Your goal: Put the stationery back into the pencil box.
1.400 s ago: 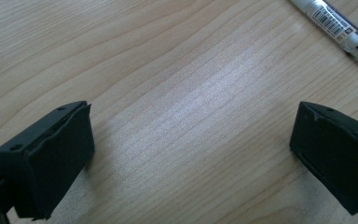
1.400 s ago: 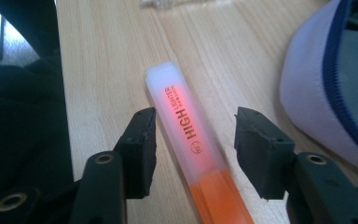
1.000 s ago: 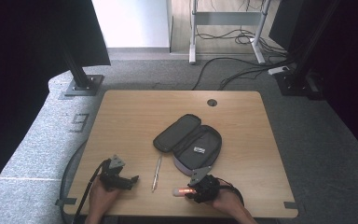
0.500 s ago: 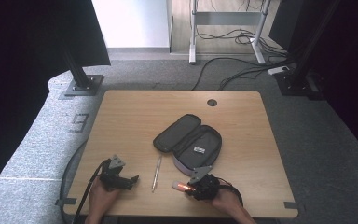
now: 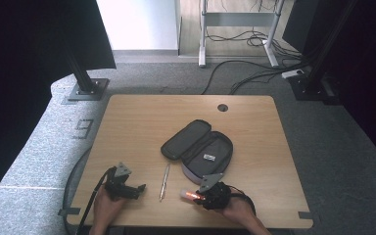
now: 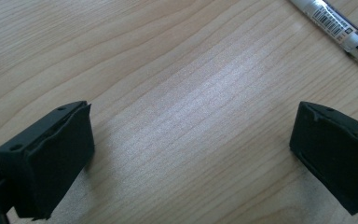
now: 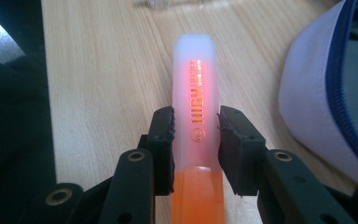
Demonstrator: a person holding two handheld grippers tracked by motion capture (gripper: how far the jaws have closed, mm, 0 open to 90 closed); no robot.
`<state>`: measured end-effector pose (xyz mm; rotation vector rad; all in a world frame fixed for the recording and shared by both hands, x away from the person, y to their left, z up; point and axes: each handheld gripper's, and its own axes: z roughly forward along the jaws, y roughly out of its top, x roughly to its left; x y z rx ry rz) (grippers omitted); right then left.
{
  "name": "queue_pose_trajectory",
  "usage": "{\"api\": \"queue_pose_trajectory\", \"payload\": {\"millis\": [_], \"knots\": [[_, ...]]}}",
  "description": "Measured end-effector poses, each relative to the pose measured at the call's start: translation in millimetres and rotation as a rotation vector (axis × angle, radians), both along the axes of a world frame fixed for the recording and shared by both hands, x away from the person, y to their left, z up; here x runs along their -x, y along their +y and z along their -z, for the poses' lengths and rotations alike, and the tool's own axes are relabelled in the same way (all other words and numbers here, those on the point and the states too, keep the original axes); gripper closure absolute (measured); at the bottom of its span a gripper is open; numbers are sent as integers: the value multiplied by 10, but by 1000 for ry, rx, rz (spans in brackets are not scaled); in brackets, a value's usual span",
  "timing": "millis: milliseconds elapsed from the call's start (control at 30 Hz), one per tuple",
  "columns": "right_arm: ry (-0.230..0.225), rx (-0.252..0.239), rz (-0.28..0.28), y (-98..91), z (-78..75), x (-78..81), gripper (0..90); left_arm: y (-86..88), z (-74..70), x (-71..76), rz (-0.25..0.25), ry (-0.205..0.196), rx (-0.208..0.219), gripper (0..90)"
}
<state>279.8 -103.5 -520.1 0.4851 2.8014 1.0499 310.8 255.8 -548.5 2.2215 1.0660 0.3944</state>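
My right gripper (image 7: 196,128) is shut on an orange highlighter (image 7: 193,70); its jaws have just closed in on it and both pads press the translucent cap end. From above, the highlighter (image 5: 190,195) sticks out leftward from the right gripper (image 5: 200,197) near the table's front edge. My left gripper (image 5: 139,187) rests at the front left, its jaws wide open over bare wood (image 6: 191,154) with nothing between them. A clear pen (image 5: 164,181) lies between the two grippers, and its barrel (image 6: 335,23) shows beyond the left jaws.
An open grey pencil case (image 5: 200,149) lies mid-table just behind the right gripper, and its pale rim (image 7: 317,93) is close on the right of the highlighter. The wooden table (image 5: 142,122) has a cable hole (image 5: 222,107) at the back. Stands and cables are on the floor beyond.
The highlighter's tip at the right gripper sits a touch farther from the table's front edge than a second ago. The left gripper has kept its place.
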Motion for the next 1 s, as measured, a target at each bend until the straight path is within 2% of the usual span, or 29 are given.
{"api": "queue_pose_trajectory", "payload": {"millis": [567,1000], "knots": [[-23,-26,24,-49,-261,-105,655,0,0,0,0,0,0,0],[-49,-33,79,-117,-369,-294,656,0,0,0,0,0,0,0]]}}
